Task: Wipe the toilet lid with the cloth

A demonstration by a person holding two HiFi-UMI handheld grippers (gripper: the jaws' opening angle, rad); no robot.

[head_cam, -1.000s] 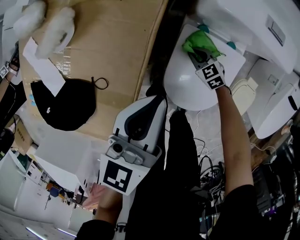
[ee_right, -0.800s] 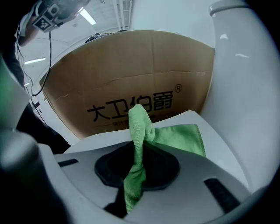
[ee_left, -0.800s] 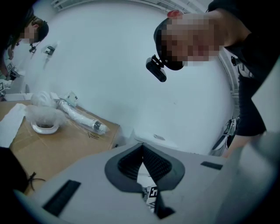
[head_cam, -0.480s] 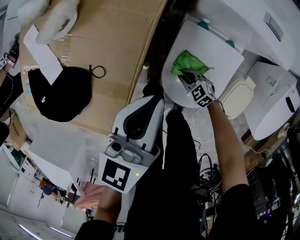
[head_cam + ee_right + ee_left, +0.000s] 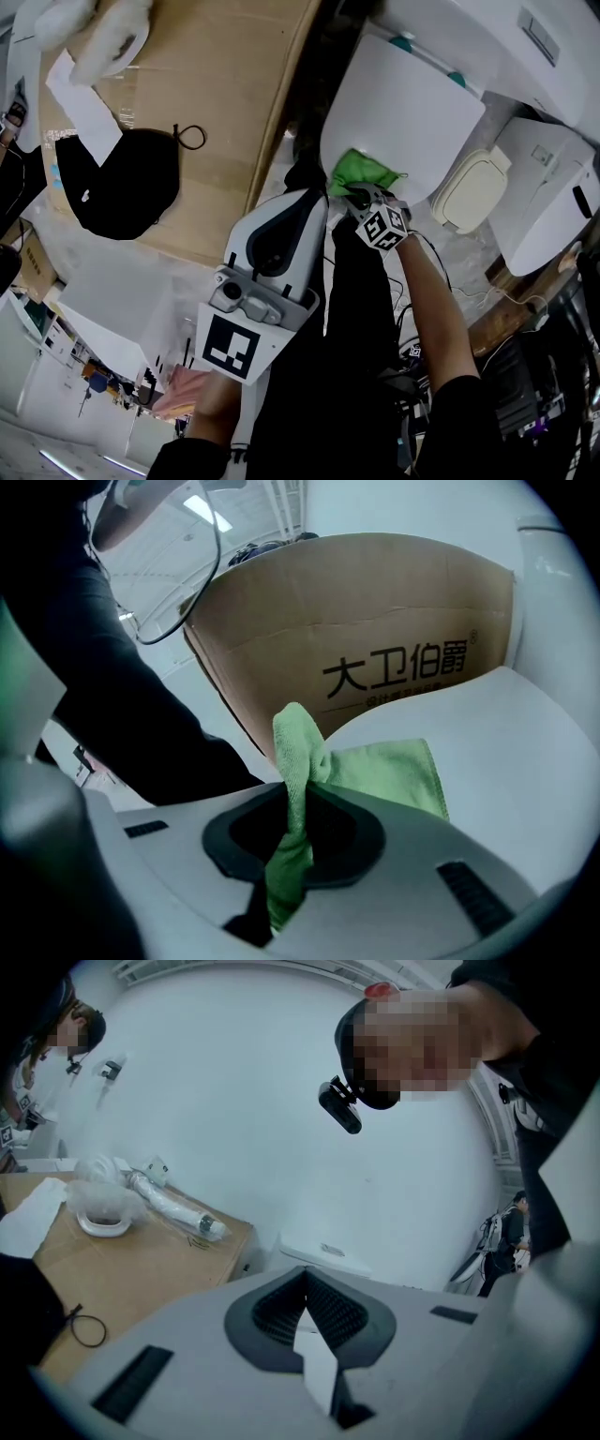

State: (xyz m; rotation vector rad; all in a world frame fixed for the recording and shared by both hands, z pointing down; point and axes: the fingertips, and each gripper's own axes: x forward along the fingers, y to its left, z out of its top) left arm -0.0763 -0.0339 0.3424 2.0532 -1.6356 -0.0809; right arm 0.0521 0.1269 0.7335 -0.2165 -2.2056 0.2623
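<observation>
While pinching a bunched fold of the green cloth in the right tongs, presses it onto the front rim of the toilet lid, right at the tong tips. Shows in the right gripper view as a strip of cloth clamped up between the jaws, with the loose rest spread flat on the lid just beyond them.

Reads as partway through the task. Covers only the near edge for now and leaves the broad white surface ahead of the tongs bare, up to the hinge end. Cannot tell from the plain white plastic which parts are already wiped, and finds no streak or wet mark to go by. Probably needs more passes over the far and side areas before counting as done.

Reaches forward with the right forearm nearly straight, wrist angled down toward the lid, marker cube facing up. Holds the left tongs low and close to the body, just beside and behind the right ones, clear of the lid. Points them up at a pale wall in the left gripper view, jaws pressed together at the tips with nothing between. Takes no part in the wiping. Has a cardboard box lying off to the left of both tongs.
</observation>
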